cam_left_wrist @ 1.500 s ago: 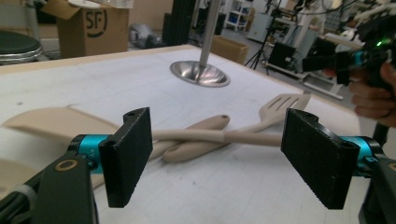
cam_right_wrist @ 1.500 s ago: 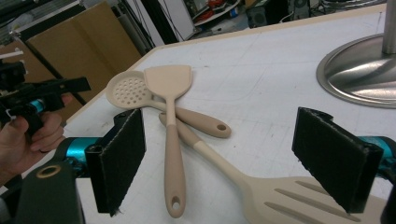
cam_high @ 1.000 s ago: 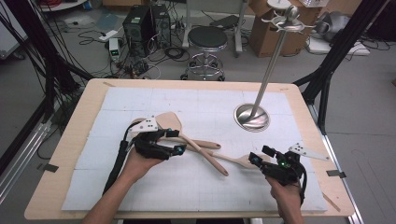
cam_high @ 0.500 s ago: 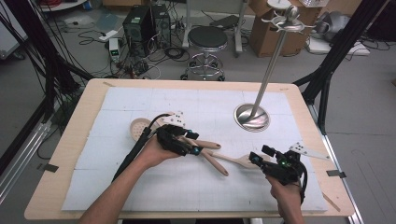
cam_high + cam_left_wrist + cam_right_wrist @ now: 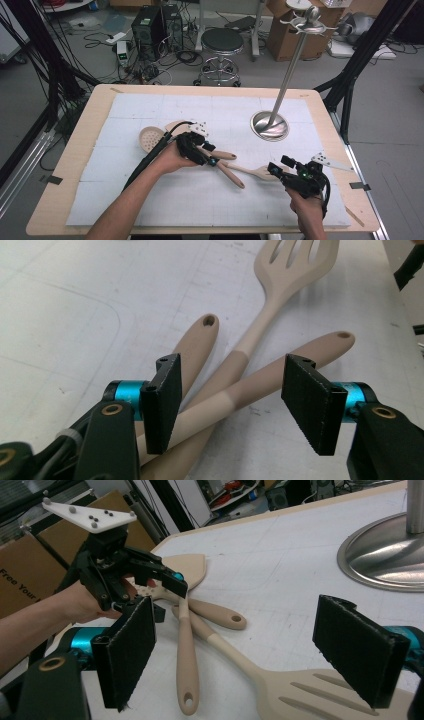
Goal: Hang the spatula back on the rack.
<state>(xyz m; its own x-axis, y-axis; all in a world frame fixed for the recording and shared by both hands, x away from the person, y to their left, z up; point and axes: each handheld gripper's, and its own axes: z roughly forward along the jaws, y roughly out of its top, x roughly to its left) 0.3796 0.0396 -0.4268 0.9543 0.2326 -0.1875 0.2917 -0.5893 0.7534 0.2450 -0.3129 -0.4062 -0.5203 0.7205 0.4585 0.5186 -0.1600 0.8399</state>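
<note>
Beige handles (image 5: 260, 385) between closing left gripper (image 5: 235, 400) pads

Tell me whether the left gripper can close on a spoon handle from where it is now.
Probably yes: the left gripper has been closing, its jaws straddle the crossed wooden handles, and nothing blocks them, though it might catch two.

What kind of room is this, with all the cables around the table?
Probably a research lab or workshop: a computer tower with loose floor cables, cardboard boxes, and a person at the padded table working wooden utensils with a hand-held gripper.
</note>
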